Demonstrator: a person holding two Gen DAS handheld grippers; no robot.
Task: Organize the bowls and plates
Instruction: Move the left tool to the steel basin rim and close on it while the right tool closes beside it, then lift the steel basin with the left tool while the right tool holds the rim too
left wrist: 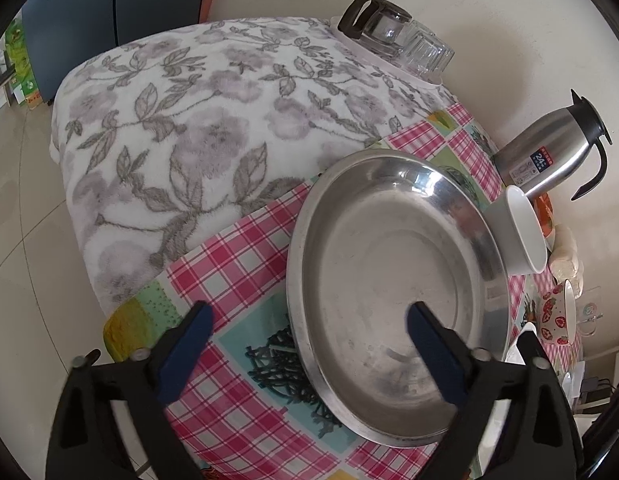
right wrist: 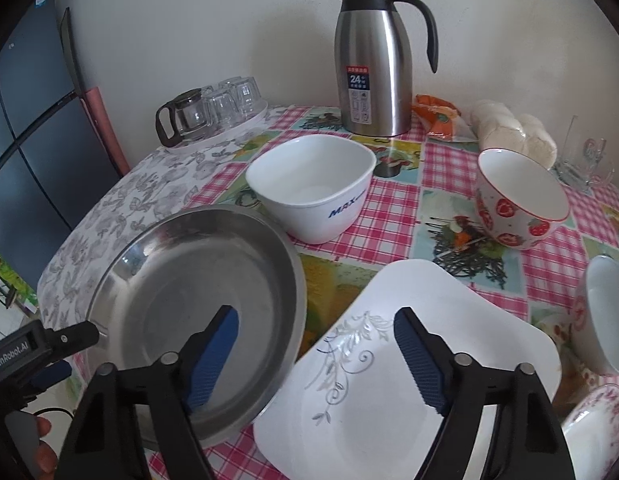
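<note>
A round steel plate [left wrist: 393, 292] [right wrist: 197, 316] lies on the checked tablecloth. My left gripper [left wrist: 309, 324] is open, one finger over the plate, the other over the cloth, straddling its near rim. My right gripper [right wrist: 315, 326] is open above the gap between the steel plate and a square white plate with a grey leaf print [right wrist: 397, 372]. A white square bowl [right wrist: 313, 196] [left wrist: 521, 232] stands behind the steel plate. A strawberry-pattern bowl [right wrist: 517, 204] [left wrist: 557, 316] leans tilted at the right.
A steel thermos jug [right wrist: 373, 64] [left wrist: 549, 152] stands at the back. A tray with a glass teapot and glasses [right wrist: 213, 112] [left wrist: 393, 36] sits at the back left. Two more bowls [right wrist: 601, 312] are at the right edge. A floral cloth [left wrist: 197, 136] covers the table's left part.
</note>
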